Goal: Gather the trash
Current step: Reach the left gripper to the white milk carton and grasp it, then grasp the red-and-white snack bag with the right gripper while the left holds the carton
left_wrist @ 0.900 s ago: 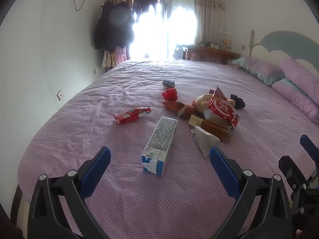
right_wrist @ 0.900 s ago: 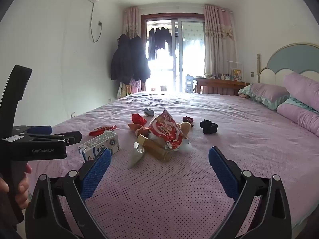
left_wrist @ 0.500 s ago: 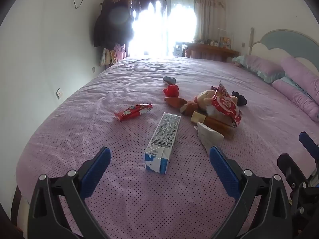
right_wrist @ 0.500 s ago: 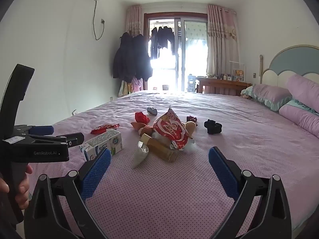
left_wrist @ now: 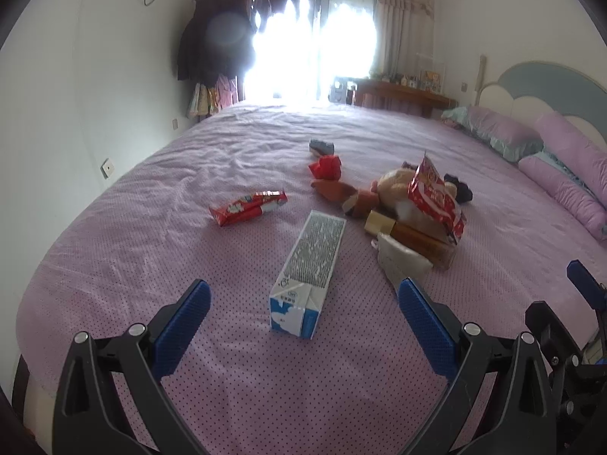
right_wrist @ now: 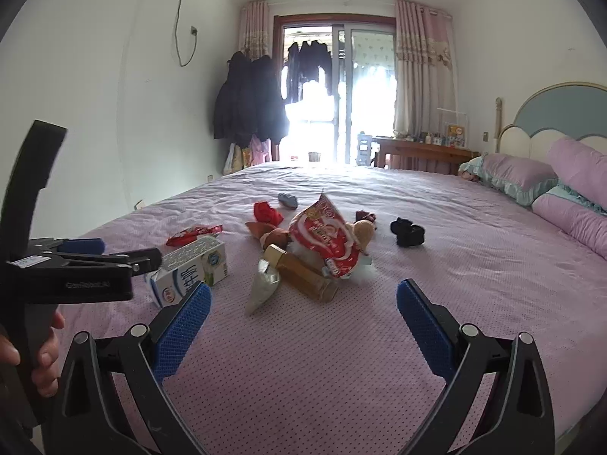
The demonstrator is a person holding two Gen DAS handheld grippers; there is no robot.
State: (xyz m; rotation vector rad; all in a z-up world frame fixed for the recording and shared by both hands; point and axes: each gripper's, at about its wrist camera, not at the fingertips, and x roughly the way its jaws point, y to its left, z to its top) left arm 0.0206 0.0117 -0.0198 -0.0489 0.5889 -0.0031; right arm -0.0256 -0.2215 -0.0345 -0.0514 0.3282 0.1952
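A white and blue milk carton (left_wrist: pixel 309 271) lies on the pink bed, just ahead of my open, empty left gripper (left_wrist: pixel 303 303); it also shows in the right wrist view (right_wrist: pixel 189 269). A red snack wrapper (left_wrist: pixel 248 207) lies to its left. A pile sits to the right: a red chip bag (left_wrist: pixel 436 193), an amber bottle (left_wrist: pixel 413 237), a crumpled clear bag (left_wrist: pixel 402 261). My right gripper (right_wrist: pixel 303 305) is open and empty, short of the bottle (right_wrist: pixel 303 273) and chip bag (right_wrist: pixel 326 235).
A plush toy (left_wrist: pixel 390 189), red cloth (left_wrist: pixel 326 167), grey item (left_wrist: pixel 321 146) and black socks (right_wrist: pixel 408 231) lie on the bed (right_wrist: pixel 455 265). Pillows (right_wrist: pixel 569 197) and headboard are at right. A desk (right_wrist: pixel 417 151) and balcony door stand beyond. The wall is at left.
Both grippers have moved forward a little toward the trash; the carton and pile appear slightly nearer. Both stay open.
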